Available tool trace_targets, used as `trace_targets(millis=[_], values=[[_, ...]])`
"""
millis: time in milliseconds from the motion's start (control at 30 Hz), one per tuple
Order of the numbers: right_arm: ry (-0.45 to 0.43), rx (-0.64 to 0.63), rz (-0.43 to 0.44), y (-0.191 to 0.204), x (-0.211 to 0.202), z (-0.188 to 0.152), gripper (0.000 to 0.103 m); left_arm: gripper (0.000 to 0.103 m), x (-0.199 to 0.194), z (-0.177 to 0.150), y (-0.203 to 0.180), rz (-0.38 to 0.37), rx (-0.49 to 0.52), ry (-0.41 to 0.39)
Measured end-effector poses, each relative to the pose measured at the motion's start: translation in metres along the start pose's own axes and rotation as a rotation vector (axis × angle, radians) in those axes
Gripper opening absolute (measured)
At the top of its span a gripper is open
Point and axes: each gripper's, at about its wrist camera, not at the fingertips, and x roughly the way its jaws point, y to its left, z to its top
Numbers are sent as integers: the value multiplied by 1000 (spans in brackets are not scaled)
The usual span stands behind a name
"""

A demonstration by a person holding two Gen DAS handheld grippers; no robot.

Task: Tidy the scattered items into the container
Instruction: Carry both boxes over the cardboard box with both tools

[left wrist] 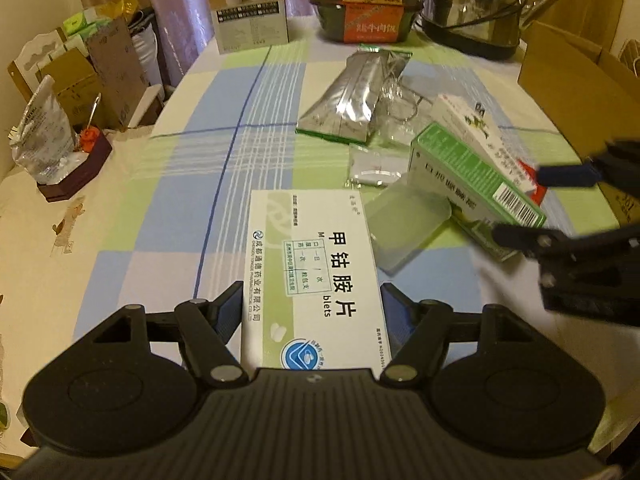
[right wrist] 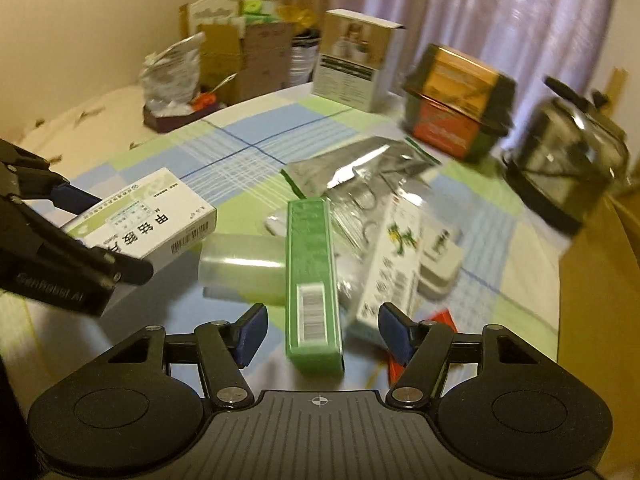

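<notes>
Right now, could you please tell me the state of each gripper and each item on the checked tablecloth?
Left gripper: open, fingers flanking the white medicine box.
Right gripper: open, around the green carton's near end.
White medicine box: closed, flat.
Green carton: closed, resting against the other items.
Silver foil pouch: lying flat.
Translucent plastic case: lying flat.
Brown cardboard box: open.

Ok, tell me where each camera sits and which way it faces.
Left wrist: on the left gripper, looking forward across the checked tablecloth; its fingers straddle the white and green medicine box; the right gripper shows at right.
Right wrist: on the right gripper, facing the slim green carton; the left gripper shows at left.
Shared: both boxes, the silver foil pouch, the steel kettle.
</notes>
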Motion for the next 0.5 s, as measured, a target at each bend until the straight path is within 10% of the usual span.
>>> trace_targets(millis=[500], values=[[48, -124, -12, 12, 36, 6, 45, 69, 29, 6, 8, 0, 2, 37]])
